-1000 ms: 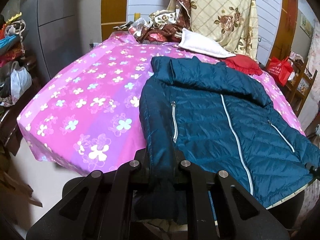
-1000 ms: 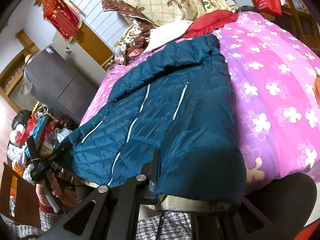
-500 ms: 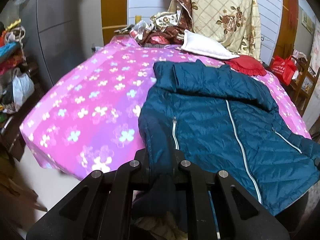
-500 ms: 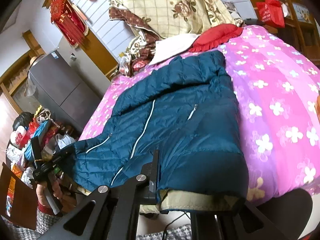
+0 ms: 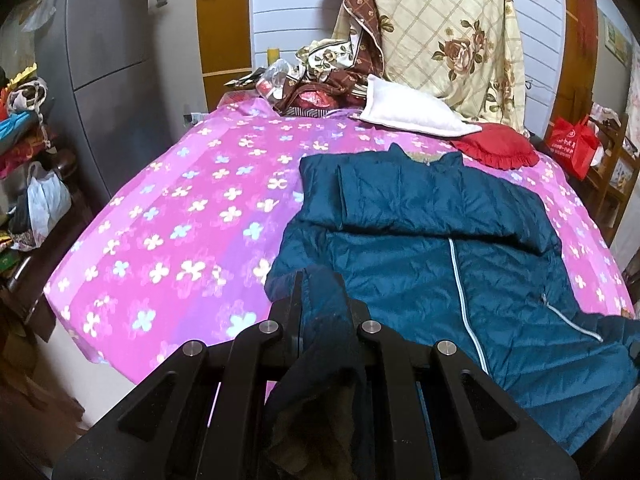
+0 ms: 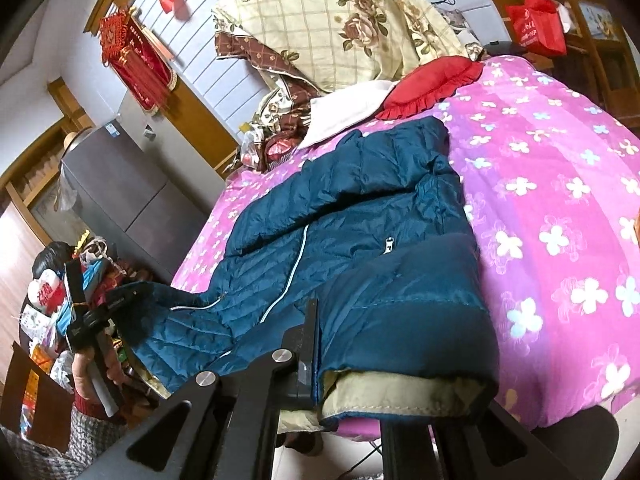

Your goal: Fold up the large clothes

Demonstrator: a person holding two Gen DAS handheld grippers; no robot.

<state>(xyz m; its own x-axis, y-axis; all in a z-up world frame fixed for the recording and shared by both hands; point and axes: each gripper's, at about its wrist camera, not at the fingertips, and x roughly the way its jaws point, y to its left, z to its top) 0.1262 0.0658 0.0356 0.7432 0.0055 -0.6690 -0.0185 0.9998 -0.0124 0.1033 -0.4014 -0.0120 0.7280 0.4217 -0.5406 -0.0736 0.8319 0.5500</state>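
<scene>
Jacket: navy quilted down jacket [image 5: 460,264] lies front-up on the pink flowered bedsheet [image 5: 168,216].
Left gripper [image 5: 324,308]: clamped on its hem corner, at 6 o'clock.
Right gripper [image 6: 360,344]: clamped on the other hem corner.
Red cushion [image 5: 494,148]: at 12 o'clock beyond the collar.

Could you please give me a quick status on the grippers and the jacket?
Left gripper and right gripper each shut on the blue jacket hem. Jacket spread on pink bedspread. Red cushion beyond collar, clear.
</scene>
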